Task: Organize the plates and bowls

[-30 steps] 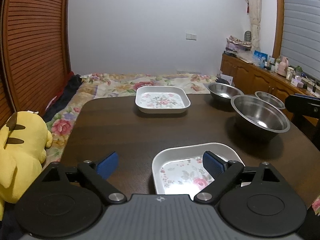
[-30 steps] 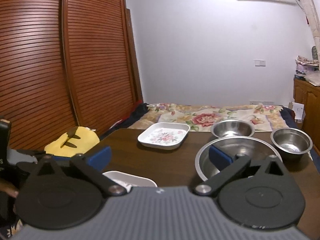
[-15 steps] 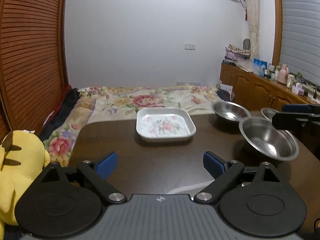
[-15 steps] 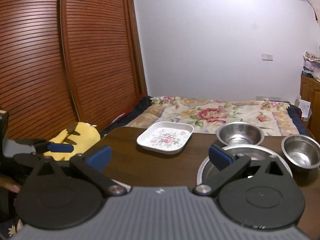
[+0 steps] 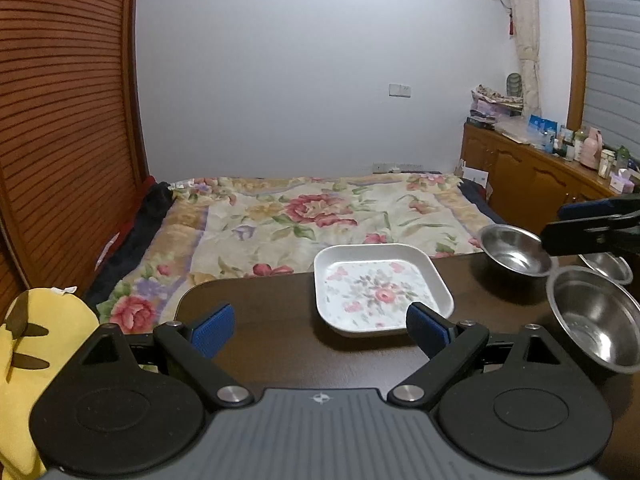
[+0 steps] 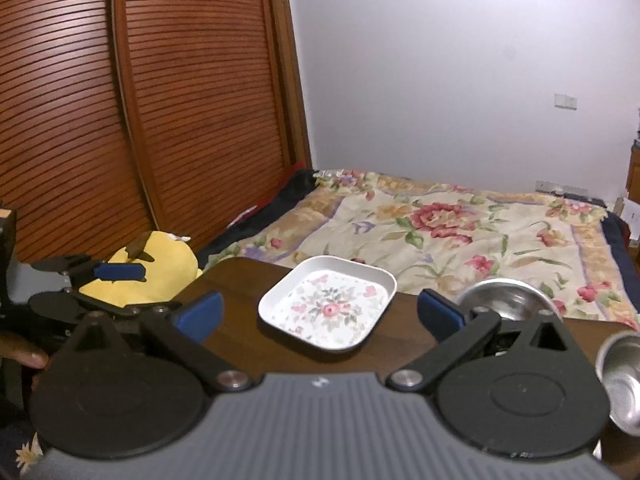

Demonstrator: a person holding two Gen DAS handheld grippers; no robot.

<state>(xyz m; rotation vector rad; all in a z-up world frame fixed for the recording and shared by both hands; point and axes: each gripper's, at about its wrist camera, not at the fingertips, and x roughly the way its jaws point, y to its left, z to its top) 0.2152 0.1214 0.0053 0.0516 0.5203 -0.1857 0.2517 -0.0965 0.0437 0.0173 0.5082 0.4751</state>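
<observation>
A white square plate with a floral print (image 5: 380,284) sits at the far edge of the dark wooden table (image 5: 280,340); it also shows in the right wrist view (image 6: 328,310). Three steel bowls stand at the right: a large one (image 5: 596,320), a medium one (image 5: 514,254) and a small one (image 5: 608,266). My left gripper (image 5: 320,330) is open and empty above the table, short of the plate. My right gripper (image 6: 318,316) is open and empty, raised above the table. A second floral plate seen earlier is hidden now.
A bed with a floral cover (image 5: 312,216) lies beyond the table. A yellow plush toy (image 5: 24,344) sits at the left. A slatted wooden wardrobe (image 6: 140,120) stands left, and a cluttered wooden cabinet (image 5: 540,168) stands right.
Both grippers have risen and tilted up, so the near floral plate has dropped out of view. The far plate and bowls now sit lower in both views. Both stay open.
</observation>
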